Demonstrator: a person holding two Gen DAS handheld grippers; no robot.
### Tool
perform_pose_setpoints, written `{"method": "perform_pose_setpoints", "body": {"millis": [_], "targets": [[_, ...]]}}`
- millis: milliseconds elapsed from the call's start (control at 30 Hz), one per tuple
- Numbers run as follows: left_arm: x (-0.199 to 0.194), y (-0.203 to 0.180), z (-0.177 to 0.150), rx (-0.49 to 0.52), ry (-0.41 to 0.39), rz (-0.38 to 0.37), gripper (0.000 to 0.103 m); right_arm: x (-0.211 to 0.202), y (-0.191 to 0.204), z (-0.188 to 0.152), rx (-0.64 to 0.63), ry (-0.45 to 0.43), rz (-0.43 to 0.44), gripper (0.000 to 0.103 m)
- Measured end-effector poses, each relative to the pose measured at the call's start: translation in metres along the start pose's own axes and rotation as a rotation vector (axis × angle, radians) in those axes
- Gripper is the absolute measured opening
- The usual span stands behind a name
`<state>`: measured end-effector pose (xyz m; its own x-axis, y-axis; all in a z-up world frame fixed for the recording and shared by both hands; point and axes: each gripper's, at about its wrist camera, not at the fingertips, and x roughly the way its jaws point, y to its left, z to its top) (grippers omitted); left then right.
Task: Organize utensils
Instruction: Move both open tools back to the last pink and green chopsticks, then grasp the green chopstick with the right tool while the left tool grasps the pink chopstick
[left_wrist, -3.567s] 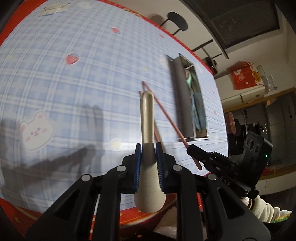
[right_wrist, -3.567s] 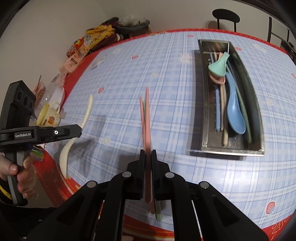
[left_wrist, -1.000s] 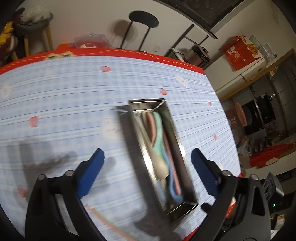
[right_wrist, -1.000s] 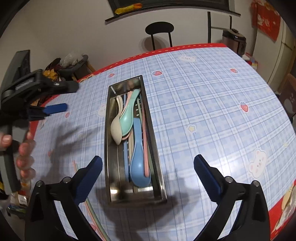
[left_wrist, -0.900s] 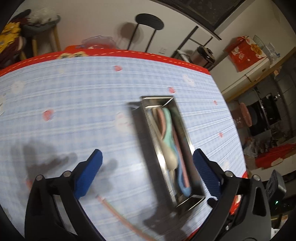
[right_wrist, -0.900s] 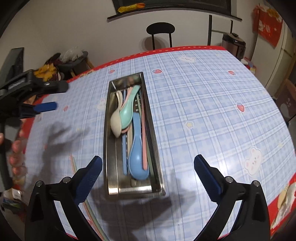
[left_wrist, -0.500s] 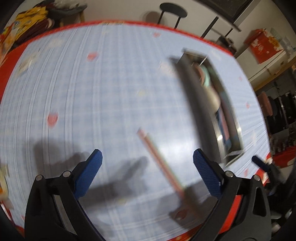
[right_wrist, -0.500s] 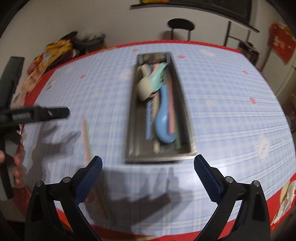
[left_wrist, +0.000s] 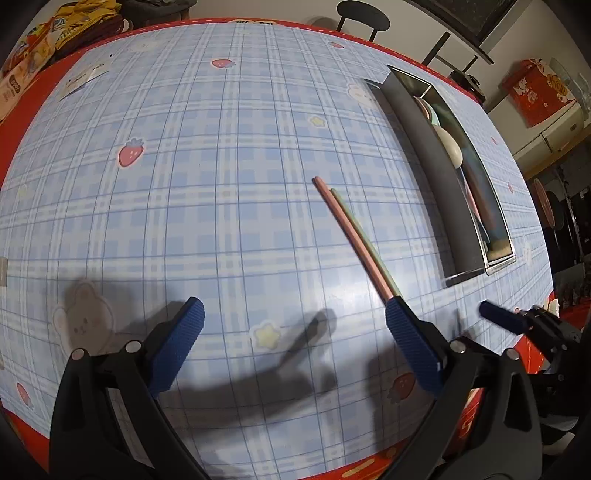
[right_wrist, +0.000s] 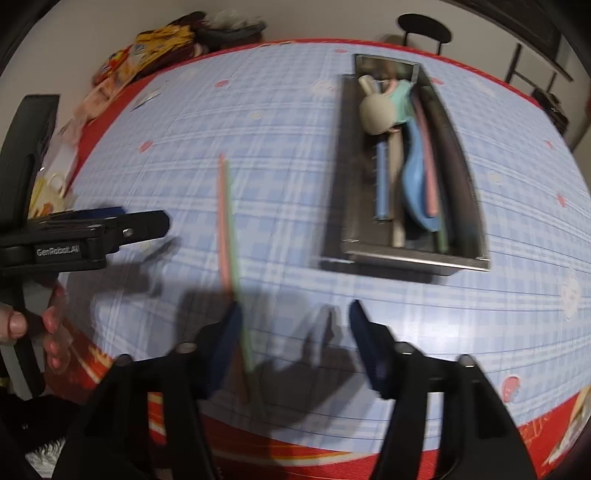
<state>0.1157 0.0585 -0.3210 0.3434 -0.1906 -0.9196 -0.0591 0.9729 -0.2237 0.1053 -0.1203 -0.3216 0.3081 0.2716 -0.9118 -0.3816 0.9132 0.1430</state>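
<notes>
A pink and a green chopstick lie side by side on the blue checked tablecloth, left of the steel tray. The tray holds a beige spoon, a blue spoon and several sticks. My right gripper hangs low over the chopsticks' near ends. Its jaws are closing, and the ends lie between them beside the left finger without being pinched. My left gripper stands wide open above bare cloth, holding nothing. The right gripper shows at its right.
The tray lies lengthwise toward the far right. Snack packets crowd the far left corner, and a yellow cup stands beyond the left edge. A black chair stands behind the table. The red table border runs close below both grippers.
Both grippers have left the tray and come down toward the near side, over the two chopsticks. The right jaws have narrowed from wide open. The beige spoon held earlier now lies in the tray.
</notes>
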Motion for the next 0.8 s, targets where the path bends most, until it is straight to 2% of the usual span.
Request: {"method": "perform_pose_setpoints", "body": {"millis": [100,267,500,800], "targets": [[0.002,-0.001,-0.004,-0.004,0.010,-0.005,0.097,0.005,0.007,0.000,-0.034,0.012,0.016,0.026],[0.005,0.001,-0.006,-0.013,0.024,-0.004,0.097,0.014,0.014,0.002,-0.077,0.034,0.044,0.013],[0.008,0.003,-0.005,-0.020,0.033,0.006,0.097,0.019,0.024,0.006,-0.119,0.045,0.071,0.012],[0.012,-0.006,-0.001,0.019,0.039,0.015,0.097,0.024,0.026,0.009,-0.145,0.055,0.079,0.009]]}}
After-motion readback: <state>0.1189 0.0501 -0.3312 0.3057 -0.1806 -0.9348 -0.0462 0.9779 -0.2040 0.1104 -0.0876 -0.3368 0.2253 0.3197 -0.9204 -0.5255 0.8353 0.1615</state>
